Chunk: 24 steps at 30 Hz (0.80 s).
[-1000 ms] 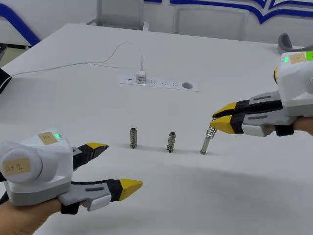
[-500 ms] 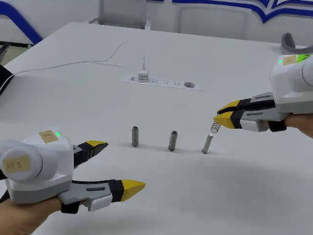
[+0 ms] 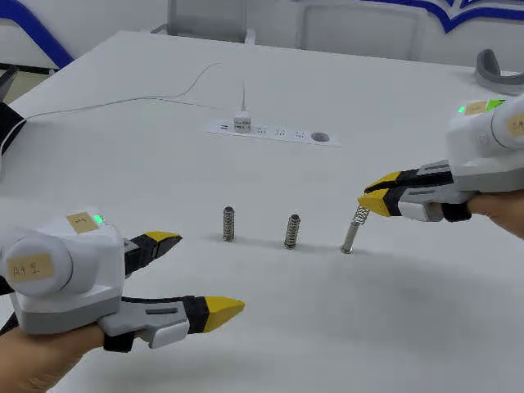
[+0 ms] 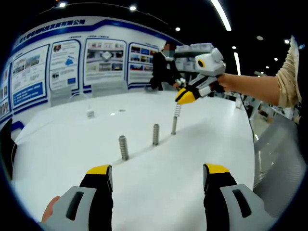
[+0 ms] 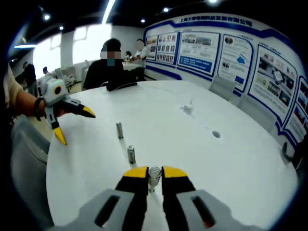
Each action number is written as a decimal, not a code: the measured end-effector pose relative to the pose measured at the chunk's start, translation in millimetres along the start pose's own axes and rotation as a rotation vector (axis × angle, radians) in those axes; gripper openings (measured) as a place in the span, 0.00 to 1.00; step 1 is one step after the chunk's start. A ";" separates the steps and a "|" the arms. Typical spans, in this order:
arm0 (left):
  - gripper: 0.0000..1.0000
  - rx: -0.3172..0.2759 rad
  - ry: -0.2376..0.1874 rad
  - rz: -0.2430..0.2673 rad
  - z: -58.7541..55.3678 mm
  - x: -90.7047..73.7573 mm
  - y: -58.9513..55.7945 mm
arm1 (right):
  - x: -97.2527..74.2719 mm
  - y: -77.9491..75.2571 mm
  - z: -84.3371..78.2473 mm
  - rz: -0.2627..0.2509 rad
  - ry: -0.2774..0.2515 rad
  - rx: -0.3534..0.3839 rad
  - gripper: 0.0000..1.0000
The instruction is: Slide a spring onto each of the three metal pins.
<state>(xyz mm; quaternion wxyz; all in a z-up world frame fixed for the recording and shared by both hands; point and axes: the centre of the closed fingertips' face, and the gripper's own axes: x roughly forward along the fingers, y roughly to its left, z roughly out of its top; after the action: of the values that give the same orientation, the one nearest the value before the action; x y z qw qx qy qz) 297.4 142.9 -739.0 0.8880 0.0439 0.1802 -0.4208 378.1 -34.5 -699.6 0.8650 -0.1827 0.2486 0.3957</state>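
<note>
Steel coil spring (image 3: 359, 215), pinched by right gripper (image 3: 362, 201), tops cylindrical pin (image 3: 349, 239).

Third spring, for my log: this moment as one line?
right gripper: shut on spring | spring: atop rightmost pin | left gripper: open

Head view: bright, even light from overhead. The white worktop (image 3: 123, 164) runs near overexposure, with a mild sheen across its far half. Shadows are soft and faint: a broad grey band crosses the near worktop, and short pale ones sit at the base of the pins (image 3: 291, 232). Focus is sharp throughout.

Both gripper views: heavy fisheye bowing of the wall panels (image 4: 103, 57) and the worktop edge. The ceiling strip lights (image 4: 222, 14) are blown out against a dark ceiling. In the right gripper view, the spring (image 5: 154, 178) at the right tool (image 5: 155, 169) is slightly soft.
</note>
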 end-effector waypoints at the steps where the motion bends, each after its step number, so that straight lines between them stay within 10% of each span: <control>1: 0.79 -0.001 0.000 0.002 0.1 0.1 0.6 | 0.4 0.0 -0.3 0.000 0.001 0.001 0.12; 24: 0.85 0.003 -0.005 0.011 1.7 -0.3 2.4 | 17.8 1.8 -16.0 0.003 0.032 0.016 0.12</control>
<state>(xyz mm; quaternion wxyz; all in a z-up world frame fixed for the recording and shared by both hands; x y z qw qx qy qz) 299.5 144.2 -737.5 0.8908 0.0451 0.1770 -0.4161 382.2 -31.1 -723.0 0.8619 -0.1815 0.2657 0.3919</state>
